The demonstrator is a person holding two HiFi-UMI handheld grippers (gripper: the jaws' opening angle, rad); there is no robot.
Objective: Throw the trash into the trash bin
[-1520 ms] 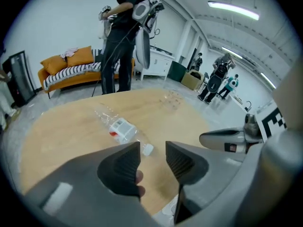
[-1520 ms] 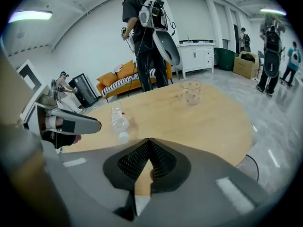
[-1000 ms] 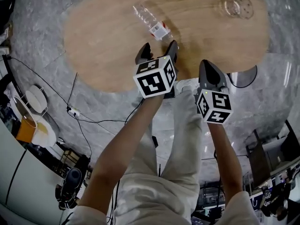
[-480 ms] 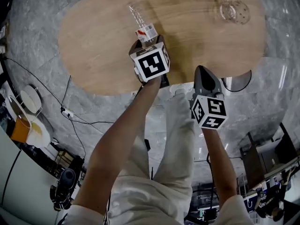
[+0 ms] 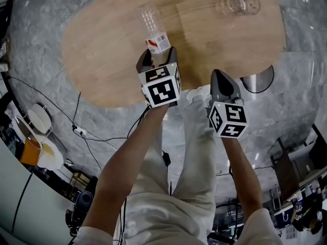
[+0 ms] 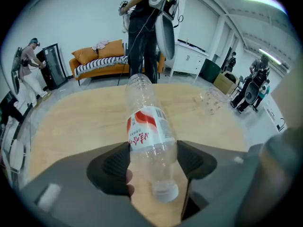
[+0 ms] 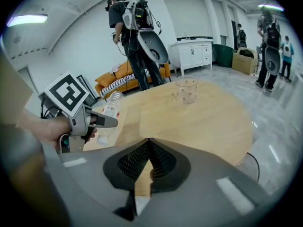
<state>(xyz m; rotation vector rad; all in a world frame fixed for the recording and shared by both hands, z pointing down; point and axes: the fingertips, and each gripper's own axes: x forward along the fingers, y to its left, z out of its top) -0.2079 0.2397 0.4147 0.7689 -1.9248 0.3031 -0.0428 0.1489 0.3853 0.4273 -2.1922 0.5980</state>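
so the left tool is clamped round the cap end of the clear plastic bottle with the red-and-white label, which lies on its side on the light oval wooden tabletop, while the right tool hangs at the tabletop's near edge, jaws pressed together on nothing

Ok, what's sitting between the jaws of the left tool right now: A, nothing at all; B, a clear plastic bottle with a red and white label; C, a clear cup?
B: the left gripper view shows the plastic bottle lying on the table between the left tool's jaws, cap end nearest the camera.
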